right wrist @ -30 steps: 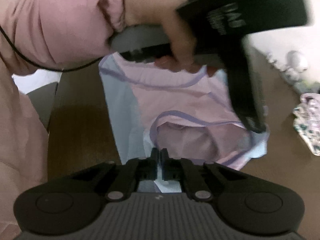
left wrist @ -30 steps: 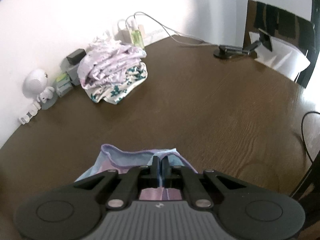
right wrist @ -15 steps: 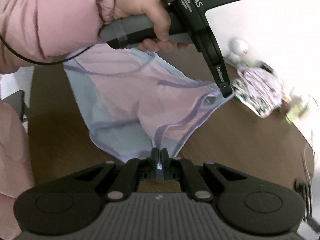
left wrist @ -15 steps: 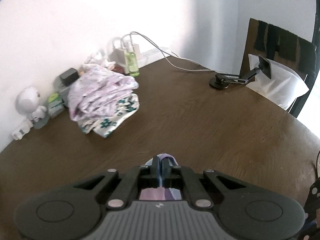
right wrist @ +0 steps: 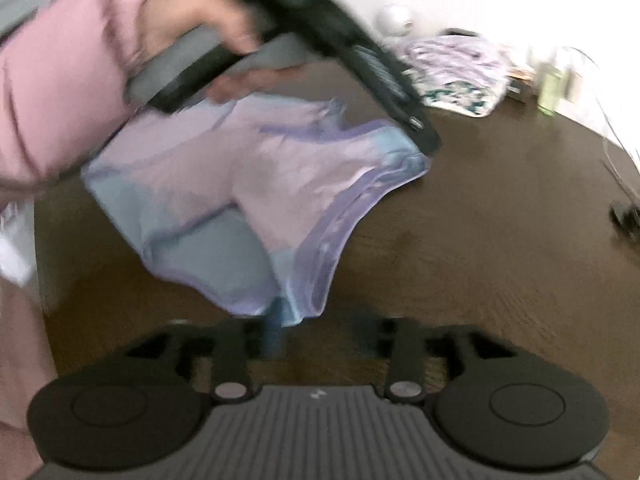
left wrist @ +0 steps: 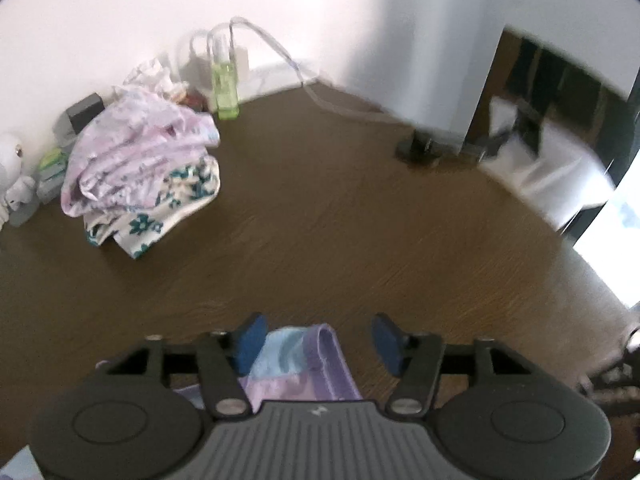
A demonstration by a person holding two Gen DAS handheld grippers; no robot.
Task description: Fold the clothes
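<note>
A pink and pale blue garment [right wrist: 256,200] with purple trim lies folded over on the brown table [right wrist: 480,260]. In the left wrist view a corner of this garment [left wrist: 296,356] lies between the spread blue pads of my left gripper [left wrist: 316,344], which is open. My right gripper [right wrist: 320,332] is open too, its fingers just short of the garment's near edge. In the right wrist view the left gripper's body [right wrist: 340,52] hangs over the garment's far corner, held by a hand [right wrist: 208,28] in a pink sleeve.
A heap of floral clothes [left wrist: 140,168] lies at the back left by the wall. Around it are a green bottle [left wrist: 226,84], a charger with cables, small boxes and a white toy [left wrist: 12,168]. A black clamp stand [left wrist: 424,148] and a chair stand at right.
Both grippers were shut on the garment and lifting it; now both have opened and the garment lies on the table, folded over. Both views are blurred by motion.
</note>
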